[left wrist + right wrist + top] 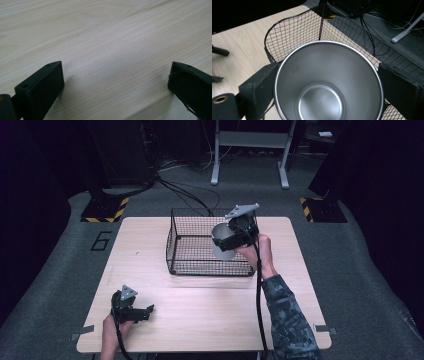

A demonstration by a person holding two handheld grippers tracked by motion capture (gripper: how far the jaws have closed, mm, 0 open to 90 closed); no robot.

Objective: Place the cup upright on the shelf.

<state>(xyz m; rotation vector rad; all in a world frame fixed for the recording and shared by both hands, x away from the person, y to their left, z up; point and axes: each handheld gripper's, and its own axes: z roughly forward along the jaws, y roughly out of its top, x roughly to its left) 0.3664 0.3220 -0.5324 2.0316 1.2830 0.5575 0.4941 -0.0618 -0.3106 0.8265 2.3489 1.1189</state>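
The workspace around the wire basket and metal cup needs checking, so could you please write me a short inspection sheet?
Surface: light wooden table, bare in the left gripper view.
Job's things: shiny round steel cup, empty, held above the black wire-mesh basket; whether it touches the basket cannot be told.
Clutter: nothing seen on the table.
Grippers: right hand-held gripper shut on the cup, one jaw on each side of it; left hand-held gripper open, low over the near left of the table, holding nothing.
Cables: one trails from each gripper toward the person; more lie on the floor behind the table.
Surroundings: grey carpet, yellow-and-black striped stand bases, grey metal frame legs, dark backdrop.
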